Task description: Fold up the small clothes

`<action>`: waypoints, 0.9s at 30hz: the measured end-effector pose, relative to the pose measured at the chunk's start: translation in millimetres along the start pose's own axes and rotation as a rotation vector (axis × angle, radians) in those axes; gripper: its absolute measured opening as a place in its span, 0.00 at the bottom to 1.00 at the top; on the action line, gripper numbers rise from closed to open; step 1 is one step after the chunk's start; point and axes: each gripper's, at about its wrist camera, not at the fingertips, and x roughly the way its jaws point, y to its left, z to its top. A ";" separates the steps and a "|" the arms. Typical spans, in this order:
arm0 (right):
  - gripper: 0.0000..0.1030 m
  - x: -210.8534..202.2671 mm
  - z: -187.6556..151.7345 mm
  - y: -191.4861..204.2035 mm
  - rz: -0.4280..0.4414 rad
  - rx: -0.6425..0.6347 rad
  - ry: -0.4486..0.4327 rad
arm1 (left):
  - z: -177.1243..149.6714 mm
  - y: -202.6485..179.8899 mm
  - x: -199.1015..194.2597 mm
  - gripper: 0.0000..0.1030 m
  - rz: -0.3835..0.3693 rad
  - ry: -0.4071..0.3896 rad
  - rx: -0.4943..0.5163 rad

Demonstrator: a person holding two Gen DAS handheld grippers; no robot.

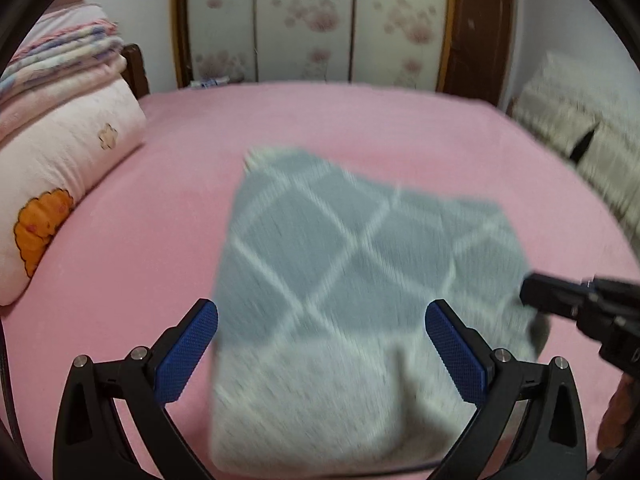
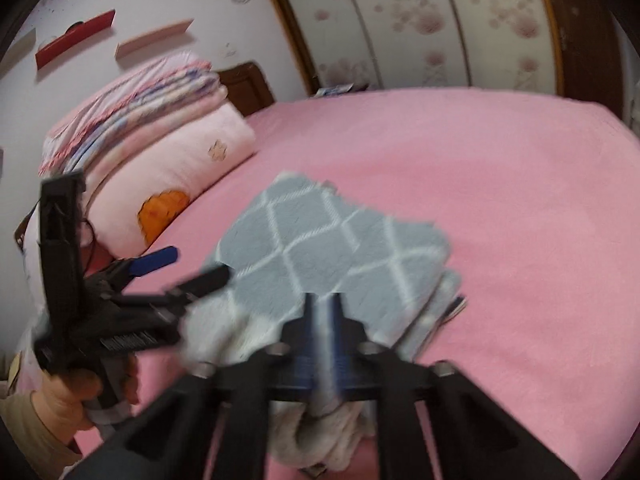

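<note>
so the grey cloth with the white diamond pattern [image 1: 344, 264] is spread across the middle of the pink bed [image 1: 160, 216], already doubled over by the look of it, since stacked layers can be seen at its right edge in the right wrist view. its near edge, the pale fluffy underside, is bunched up low in the frame.

the right hand-held gripper [image 2: 324, 312] is clamped fully closed, and a pinch of that pale near edge appears to be caught between its blue pads at lower centre of its own view. the grip is probably taken there so the near edge can be lifted and carried over for the next fold. everything is motion blurred, so exactly how much fabric is trapped can't be told.

the left hand-held gripper [image 1: 322, 344] is spread wide open, blue pads on either side of the cloth's near part in the lower half of its view, with nothing pressed between them. in the right wrist view it is seen at lower left, held in a hand [image 2: 76, 396], its tips just beside the cloth's left edge. likely it's being lined up for the other corner.

a stack of folded blankets [image 1: 60, 64] sits at the upper left, well apart from the cloth, so the fold has room.
</note>
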 end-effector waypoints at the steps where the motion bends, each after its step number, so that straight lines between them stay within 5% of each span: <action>1: 0.03 3.5 -5.6 -0.7 -0.002 -0.005 0.010 | -3.5 -3.8 7.1 1.00 0.009 0.023 0.011; 5: 0.00 11.3 -20.7 -7.1 -0.059 -0.022 0.046 | -19.7 -16.6 25.5 1.00 0.108 0.041 0.101; 13: 0.00 -15.0 -20.5 -9.4 -0.046 0.013 0.052 | -15.6 -16.0 5.9 1.00 0.106 0.072 -0.011; 27: 0.03 -192.7 -35.9 3.0 -0.082 0.007 -0.020 | -8.7 -114.4 -180.9 1.00 -0.017 -0.051 -0.130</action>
